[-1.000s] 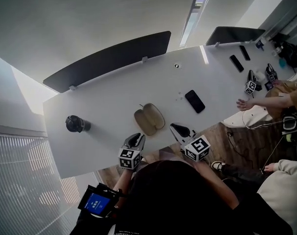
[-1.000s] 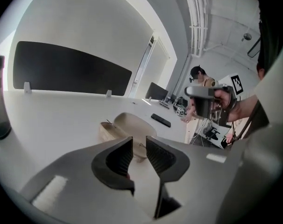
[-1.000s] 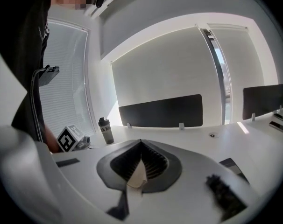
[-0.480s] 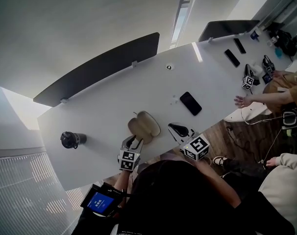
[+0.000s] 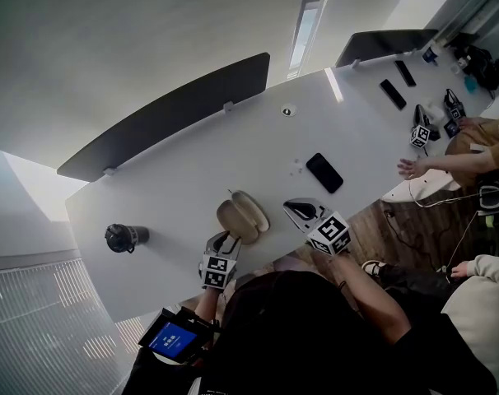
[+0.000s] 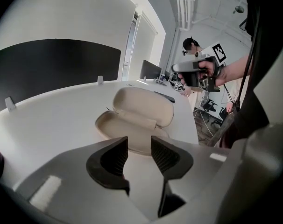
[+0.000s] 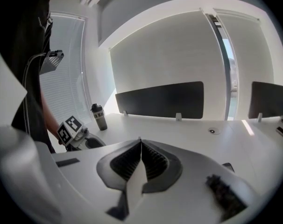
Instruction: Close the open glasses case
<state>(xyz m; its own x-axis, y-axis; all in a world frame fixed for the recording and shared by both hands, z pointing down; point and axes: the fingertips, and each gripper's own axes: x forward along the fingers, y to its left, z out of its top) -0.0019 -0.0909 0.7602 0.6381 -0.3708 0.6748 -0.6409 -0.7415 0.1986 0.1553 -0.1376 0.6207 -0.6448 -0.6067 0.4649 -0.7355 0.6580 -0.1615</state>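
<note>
The beige glasses case (image 5: 242,218) lies open on the white table (image 5: 184,179), its lid (image 6: 144,105) raised behind the empty base (image 6: 125,133). My left gripper (image 5: 222,244) is at the table's near edge just short of the case. In the left gripper view its jaws (image 6: 139,155) stand open with nothing between them, and the case lies straight ahead. My right gripper (image 5: 302,211) hovers to the right of the case, shut and empty; its pads (image 7: 140,160) meet. The case does not show in the right gripper view.
A black phone (image 5: 324,172) lies beyond the right gripper. A dark bottle (image 5: 123,238) stands at the left end of the table. Black divider screens (image 5: 163,113) line the far edge. Another person's hand (image 5: 412,169) and more grippers (image 5: 421,132) are at the right end.
My left gripper has come in closer to the case. My right gripper has moved forward over the table, level with the case on its right side.
</note>
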